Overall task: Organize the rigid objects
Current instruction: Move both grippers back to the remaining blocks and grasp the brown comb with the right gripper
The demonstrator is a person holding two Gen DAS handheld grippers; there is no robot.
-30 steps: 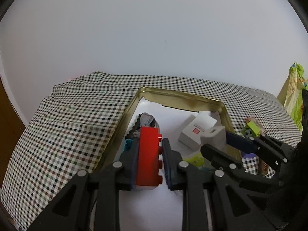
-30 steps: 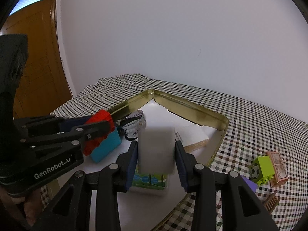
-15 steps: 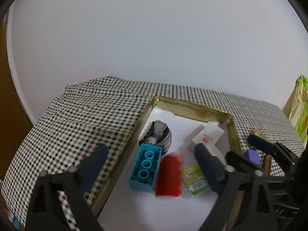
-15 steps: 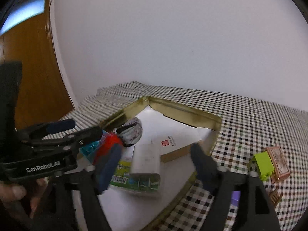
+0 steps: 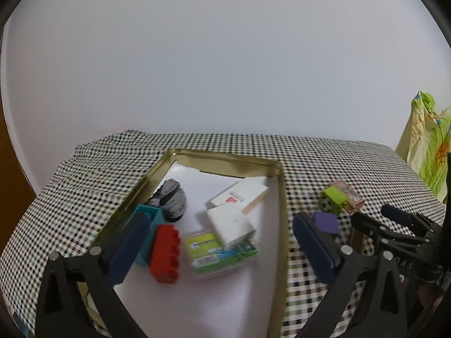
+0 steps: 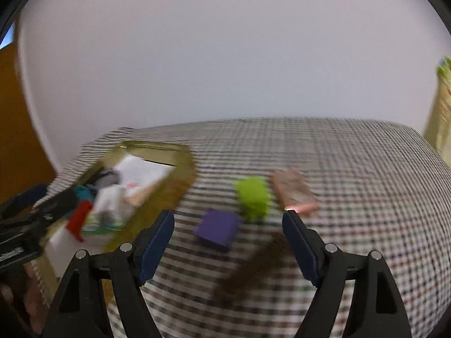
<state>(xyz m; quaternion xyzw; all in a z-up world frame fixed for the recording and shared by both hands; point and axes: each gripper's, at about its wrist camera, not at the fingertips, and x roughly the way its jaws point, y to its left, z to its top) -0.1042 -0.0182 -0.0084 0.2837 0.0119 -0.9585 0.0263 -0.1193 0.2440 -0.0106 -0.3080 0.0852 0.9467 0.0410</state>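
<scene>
A gold tin tray (image 5: 282, 197) on the checked cloth holds a red brick (image 5: 165, 249), a teal brick (image 5: 148, 217), a white block (image 5: 231, 224) on a green packet (image 5: 214, 253), a white box (image 5: 241, 194) and a grey bundle (image 5: 170, 198). My left gripper (image 5: 222, 242) is open and empty above the tray. My right gripper (image 6: 228, 231) is open and empty above a purple block (image 6: 218, 226), a green brick (image 6: 252, 195), a pink piece (image 6: 294, 191) and a brown piece (image 6: 253, 267) on the cloth. The right view is blurred.
The checked cloth (image 5: 70, 197) covers the table up to a white wall. A wooden door (image 6: 17, 129) stands at the left. A green and yellow fabric (image 5: 428, 152) hangs at the far right. The right gripper also shows in the left wrist view (image 5: 394, 222).
My left gripper opened and let the red brick drop into the tray. My right gripper released the white block onto the green packet, then swung right over the loose pieces on the cloth.
</scene>
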